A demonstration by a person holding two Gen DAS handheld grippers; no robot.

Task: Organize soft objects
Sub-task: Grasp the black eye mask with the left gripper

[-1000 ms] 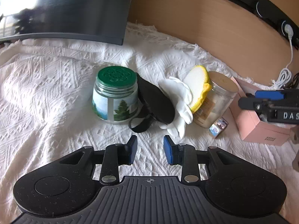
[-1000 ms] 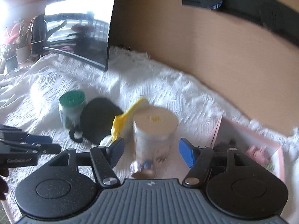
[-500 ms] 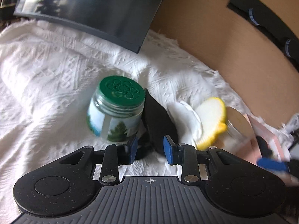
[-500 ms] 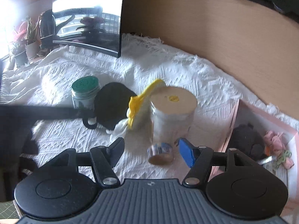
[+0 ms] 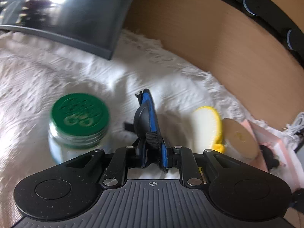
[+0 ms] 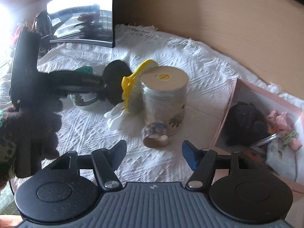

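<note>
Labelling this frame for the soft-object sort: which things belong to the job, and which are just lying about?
Job:
- black fabric eye mask, between the closing left tongs
- yellow-and-white plush flower
- open pink box holding a dark fuzzy item
- right tongs, open, nothing between them

Lying about:
- green-lidded glass jar
- tan-lidded glass jar
- tape roll
- dark monitor
- white woven cloth

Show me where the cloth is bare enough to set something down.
Free: white cloth between the candle jar and the pink box, and before the tape roll. Crowded: green-lidded jar, black eye mask and yellow sponge huddle together.
</note>
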